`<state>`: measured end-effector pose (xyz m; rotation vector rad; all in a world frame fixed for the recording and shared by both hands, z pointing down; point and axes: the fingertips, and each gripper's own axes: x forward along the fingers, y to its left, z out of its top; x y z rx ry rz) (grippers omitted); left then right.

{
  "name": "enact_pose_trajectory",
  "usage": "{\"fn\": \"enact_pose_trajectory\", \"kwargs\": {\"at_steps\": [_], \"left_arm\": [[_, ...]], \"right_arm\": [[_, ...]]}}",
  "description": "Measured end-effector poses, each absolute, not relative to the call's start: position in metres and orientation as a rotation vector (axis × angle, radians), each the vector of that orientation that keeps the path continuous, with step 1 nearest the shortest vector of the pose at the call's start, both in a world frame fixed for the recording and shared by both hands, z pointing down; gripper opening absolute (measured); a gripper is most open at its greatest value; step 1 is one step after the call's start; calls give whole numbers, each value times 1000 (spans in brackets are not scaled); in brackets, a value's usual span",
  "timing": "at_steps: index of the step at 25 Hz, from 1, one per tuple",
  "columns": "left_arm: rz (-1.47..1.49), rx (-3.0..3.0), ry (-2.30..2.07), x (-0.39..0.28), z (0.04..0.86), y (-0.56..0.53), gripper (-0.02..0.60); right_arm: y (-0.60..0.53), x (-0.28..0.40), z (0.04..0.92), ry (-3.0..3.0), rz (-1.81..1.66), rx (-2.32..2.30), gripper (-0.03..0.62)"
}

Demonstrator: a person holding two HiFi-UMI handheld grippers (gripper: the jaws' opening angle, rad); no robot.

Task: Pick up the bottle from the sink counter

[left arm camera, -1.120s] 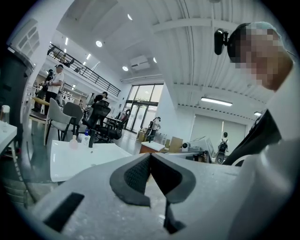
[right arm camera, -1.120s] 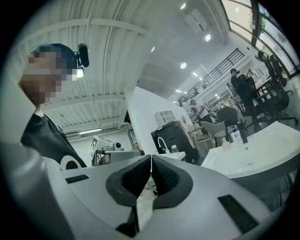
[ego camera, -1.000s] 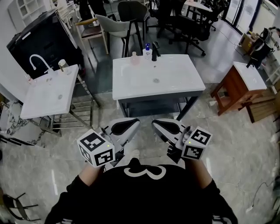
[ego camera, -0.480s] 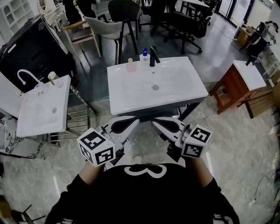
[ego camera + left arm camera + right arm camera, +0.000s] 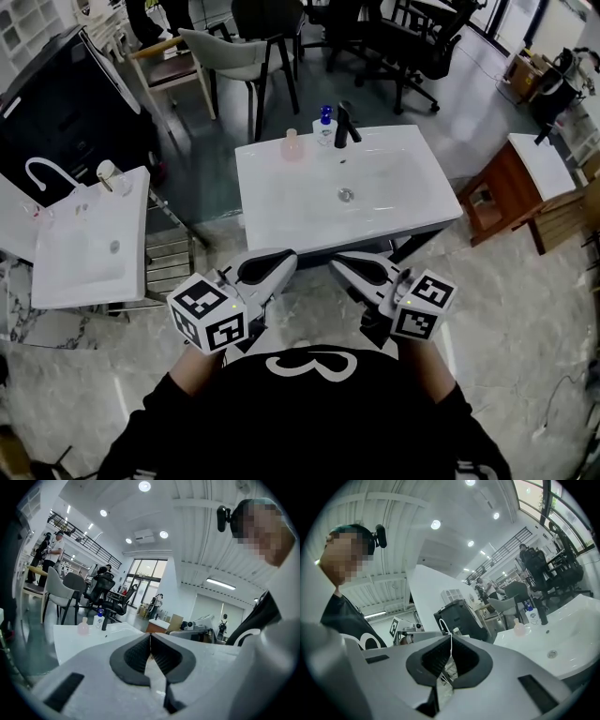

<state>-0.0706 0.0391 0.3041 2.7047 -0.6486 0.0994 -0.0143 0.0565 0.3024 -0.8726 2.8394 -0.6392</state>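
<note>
The white sink counter (image 5: 281, 206) stands ahead of me in the head view. At its back edge are a small pink bottle (image 5: 292, 143), a white bottle with a blue cap (image 5: 324, 125) and a black faucet (image 5: 345, 125). My left gripper (image 5: 289, 255) and right gripper (image 5: 336, 262) hover side by side just short of the counter's near edge, both shut and empty. The left gripper view shows shut jaws with the pink bottle (image 5: 83, 626) and white bottle (image 5: 98, 619) far off. The right gripper view shows the same pink bottle (image 5: 518, 626) and white bottle (image 5: 531, 615) beyond its shut jaws.
A second white sink (image 5: 89, 234) with a curved white faucet (image 5: 42, 171) stands at the left, with a black cabinet (image 5: 66, 94) behind it. A wooden stand with a white top (image 5: 525, 178) is at the right. Chairs (image 5: 234, 56) stand behind the counter. The floor is marble tile.
The sink counter has drawn closer and lower in the head view as I moved toward it. Both grippers stay shut and side by side.
</note>
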Motion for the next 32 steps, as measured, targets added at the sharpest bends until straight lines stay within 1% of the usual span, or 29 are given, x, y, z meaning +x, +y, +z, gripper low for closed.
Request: {"fn": "enact_pose_trajectory", "kwargs": {"at_steps": [8,15,32], "left_arm": [[71,2687,-660,-87,311,21,15],[53,2703,-677,-84,312,-1,17],[176,2588,-727,-39,358,-125,17]], "right_arm": [[39,-26,310,2841,-658,-876,14],[16,-21,315,2833,-674,-869,14],[-122,27,350,2818,-804,-871,15]]}}
